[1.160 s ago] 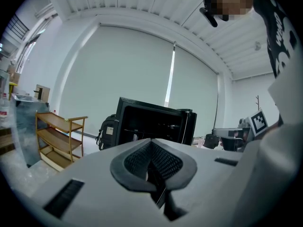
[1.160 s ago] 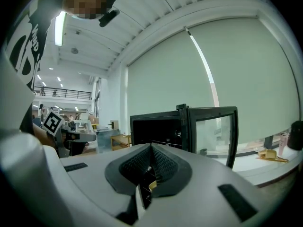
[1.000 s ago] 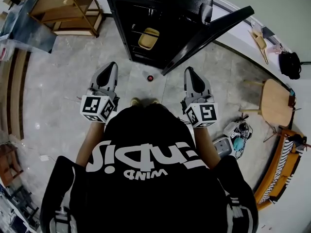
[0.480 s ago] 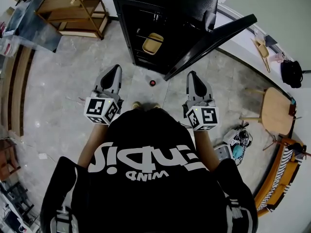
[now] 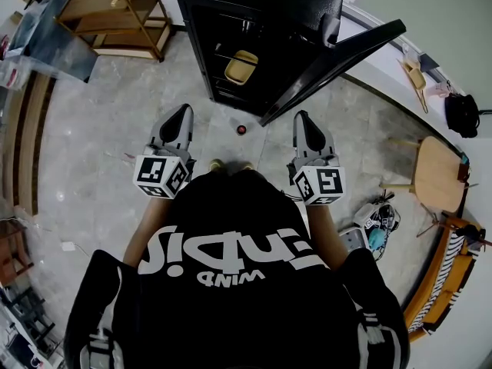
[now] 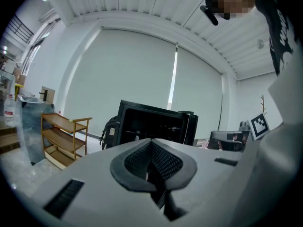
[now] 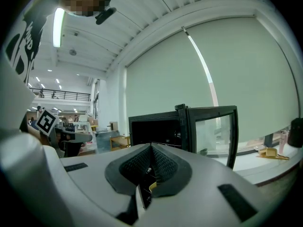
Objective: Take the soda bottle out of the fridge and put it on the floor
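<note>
Soda bottle [image 5: 241,130] seen on floor [image 5: 108,144], just in front of open fridge [image 5: 261,21], between fridge and person's feet. Bottle stood upright: long axis vertical, red cap pointed straight up at head camera, body barely made out beneath it. Fridge door [image 5: 338,68] swung wide to right. Left gripper [image 5: 181,112] held level, jaws clenched together, nothing between them. Right gripper [image 5: 301,118] likewise clenched, empty. Both held well apart from bottle, either side of it.

The fridge [image 5: 261,21] is black, its tray [image 5: 241,66] pale yellow. The floor [image 5: 100,144] is mottled grey, the cap [image 5: 241,130] red. The left gripper [image 5: 184,111] and right gripper [image 5: 300,116] are grey with black-and-white squares.
</note>
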A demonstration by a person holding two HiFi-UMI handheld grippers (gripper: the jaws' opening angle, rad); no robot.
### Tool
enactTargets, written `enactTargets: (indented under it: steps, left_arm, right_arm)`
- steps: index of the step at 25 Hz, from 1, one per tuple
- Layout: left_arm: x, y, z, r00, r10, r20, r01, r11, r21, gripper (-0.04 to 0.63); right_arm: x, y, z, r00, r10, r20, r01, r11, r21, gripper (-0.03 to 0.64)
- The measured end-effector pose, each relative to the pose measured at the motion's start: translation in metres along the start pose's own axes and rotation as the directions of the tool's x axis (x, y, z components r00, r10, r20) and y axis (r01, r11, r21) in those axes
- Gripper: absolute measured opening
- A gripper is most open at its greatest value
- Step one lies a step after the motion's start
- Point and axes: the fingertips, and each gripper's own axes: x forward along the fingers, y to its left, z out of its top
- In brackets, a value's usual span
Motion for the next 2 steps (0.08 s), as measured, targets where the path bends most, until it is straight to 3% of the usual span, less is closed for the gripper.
enactTargets:
  steps: [2]
  left_arm:
    - [-0.0001,-0.0008,-0.0011,1.000,-0.001,-0.003,0.001,1.000,-0.004,0.006]
  right_arm:
    - [0.0001,0.0001,-0.0010,1.000,0.002,-0.003,-0.002,1.000,0.002,0.021]
